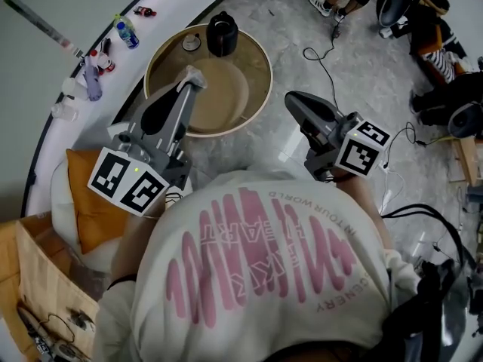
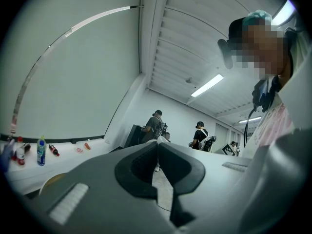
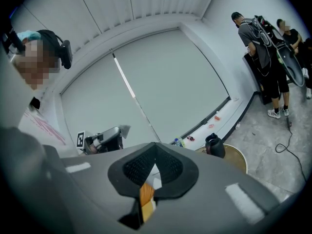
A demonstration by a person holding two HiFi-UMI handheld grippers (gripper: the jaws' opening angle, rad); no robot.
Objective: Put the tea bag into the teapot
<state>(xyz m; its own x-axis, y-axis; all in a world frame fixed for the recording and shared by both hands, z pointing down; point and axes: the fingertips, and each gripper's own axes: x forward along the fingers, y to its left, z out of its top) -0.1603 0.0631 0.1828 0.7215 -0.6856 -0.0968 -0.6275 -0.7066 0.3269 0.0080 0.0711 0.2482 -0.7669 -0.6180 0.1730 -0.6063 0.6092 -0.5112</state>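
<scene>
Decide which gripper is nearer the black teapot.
Left. The left gripper, pinching a pale tea bag, is over the round tan tray near the black teapot; the right gripper is outside the tray's right rim.

The tea bag point(image 1: 195, 72) is seen as a small, pale grey-white, crumpled piece pinched at the tip of the left tool point(image 1: 190, 79), whose jaws are closed on it. It is held in the air left of centre in the upper half of the head view, above the near-left part of a round tan worktop point(image 1: 260, 89). The teapot point(image 1: 222, 35) is black and rounded and stands upright at the far edge of that worktop, near the top centre of the frame, apart from the tea bag.
</scene>
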